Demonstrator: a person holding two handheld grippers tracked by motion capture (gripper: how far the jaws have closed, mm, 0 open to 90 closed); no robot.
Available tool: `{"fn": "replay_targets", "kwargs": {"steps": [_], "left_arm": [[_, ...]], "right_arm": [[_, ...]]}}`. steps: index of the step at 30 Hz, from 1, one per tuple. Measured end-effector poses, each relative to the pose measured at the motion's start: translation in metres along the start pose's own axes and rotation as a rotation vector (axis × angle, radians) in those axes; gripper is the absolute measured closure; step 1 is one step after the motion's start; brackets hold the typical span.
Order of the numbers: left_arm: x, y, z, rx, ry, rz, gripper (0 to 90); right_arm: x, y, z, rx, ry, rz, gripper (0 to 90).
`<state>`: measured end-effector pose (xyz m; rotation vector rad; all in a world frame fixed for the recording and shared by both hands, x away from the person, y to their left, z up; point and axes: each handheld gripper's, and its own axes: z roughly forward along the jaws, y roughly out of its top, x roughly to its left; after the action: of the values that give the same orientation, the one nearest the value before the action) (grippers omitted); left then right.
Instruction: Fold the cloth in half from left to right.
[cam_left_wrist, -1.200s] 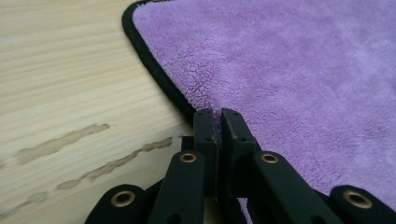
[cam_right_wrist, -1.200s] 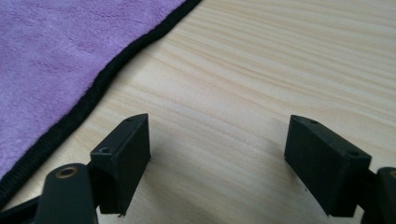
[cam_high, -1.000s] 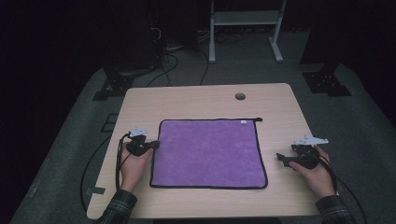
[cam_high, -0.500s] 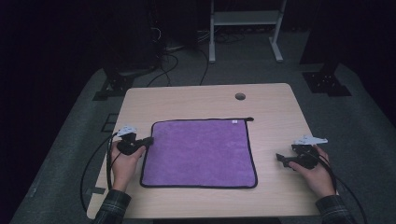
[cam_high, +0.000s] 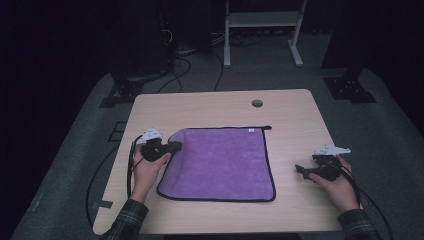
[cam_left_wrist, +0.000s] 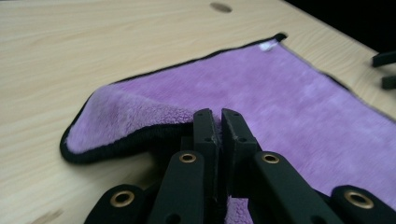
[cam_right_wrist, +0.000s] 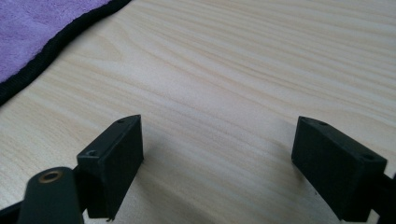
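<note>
Near the table's (cam_high: 210, 102) front-right edge, the right gripper (cam_high: 301, 170) is resting on bare wood just beside the purple microfiber cloth (cam_high: 225, 160); its jaws have just been opening and are standing wide with nothing between them. At the cloth's left edge, the left gripper (cam_high: 176, 146) is pinching the hem, its jaws clamped on the black-bound border and lifting it, so the far-left corner (cam_left_wrist: 88, 135) is curling over onto the cloth. The rest is lying flat mid-table, its tagged far-right corner (cam_high: 251, 130) pointing toward the cable hole (cam_high: 257, 103). Judging by this, a fold is only just beginning: one edge is raised, and carrying it across and flattening remain.
</note>
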<state>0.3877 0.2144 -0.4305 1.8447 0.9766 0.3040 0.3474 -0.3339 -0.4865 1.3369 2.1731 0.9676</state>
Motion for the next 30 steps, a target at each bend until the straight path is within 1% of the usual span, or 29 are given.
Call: {"fn": "replay_targets", "kwargs": {"steps": [7, 8, 11, 17, 22, 26, 30], "left_arm": [[-0.013, 0.011, 0.014, 0.001, -0.049, 0.018, 85.2], [-0.015, 0.012, 0.017, -0.003, -0.061, 0.012, 85.2], [-0.021, 0.015, 0.024, 0.01, -0.084, 0.033, 85.2], [-0.033, 0.024, 0.039, 0.014, -0.124, 0.053, 85.2], [-0.045, 0.03, 0.056, 0.035, -0.159, 0.077, 85.1], [-0.053, 0.033, 0.069, 0.045, -0.181, 0.088, 85.1], [-0.061, 0.037, 0.081, 0.05, -0.201, 0.08, 85.2]], "right_arm": [[0.0, 0.0, 0.0, 0.002, 0.0, 0.001, 14.2], [0.0, 0.0, 0.0, 0.004, -0.001, 0.004, 14.2], [0.0, 0.0, 0.0, 0.004, -0.001, 0.003, 14.2], [0.0, 0.0, 0.0, 0.005, -0.001, 0.004, 14.2], [0.0, 0.0, 0.0, 0.005, 0.0, 0.004, 14.2], [0.0, 0.0, 0.0, 0.004, -0.001, 0.004, 14.2], [0.0, 0.0, 0.0, 0.004, 0.0, 0.004, 14.2]]}}
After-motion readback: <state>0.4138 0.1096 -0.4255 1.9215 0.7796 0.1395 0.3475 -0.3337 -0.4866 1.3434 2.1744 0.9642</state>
